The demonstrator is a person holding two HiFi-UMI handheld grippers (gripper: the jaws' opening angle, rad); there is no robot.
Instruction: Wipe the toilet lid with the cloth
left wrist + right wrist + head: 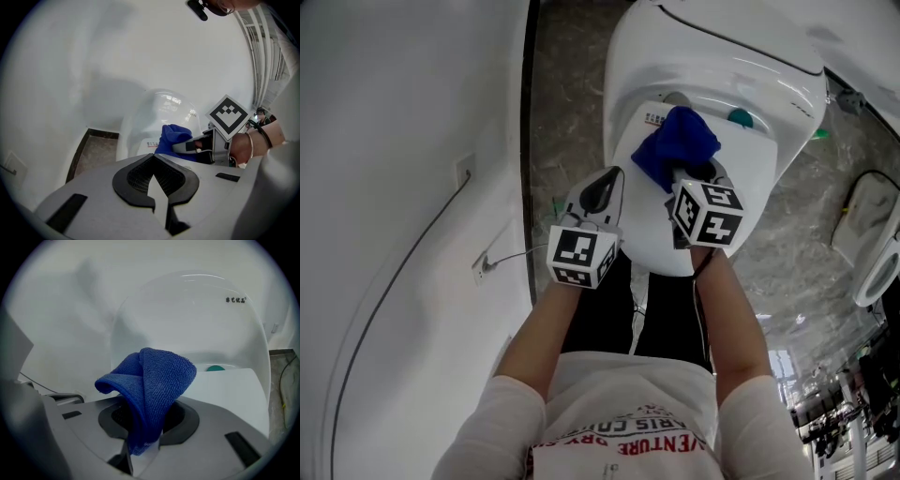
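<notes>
Head view has the right gripper [692, 180] pinching the blue cloth [677, 145] over the closed toilet lid [750, 173], beside a small label [653, 119] too fine to read. The left gripper [598, 199] sits at the lid's left edge. Left gripper view shows its jaws pressed together on nothing. Right gripper view alone shows dark print [235, 300] on the toilet's rear shell [187, 319], unreadable.

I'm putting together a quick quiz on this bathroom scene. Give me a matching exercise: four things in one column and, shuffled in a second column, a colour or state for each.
Things:
1. cloth
2. left gripper
3. toilet lid
4. button behind the lid

Colour or state:
A. white
B. green
C. shut, holding nothing
D. blue

Pairs: 1-D, 2-C, 3-A, 4-B
</notes>
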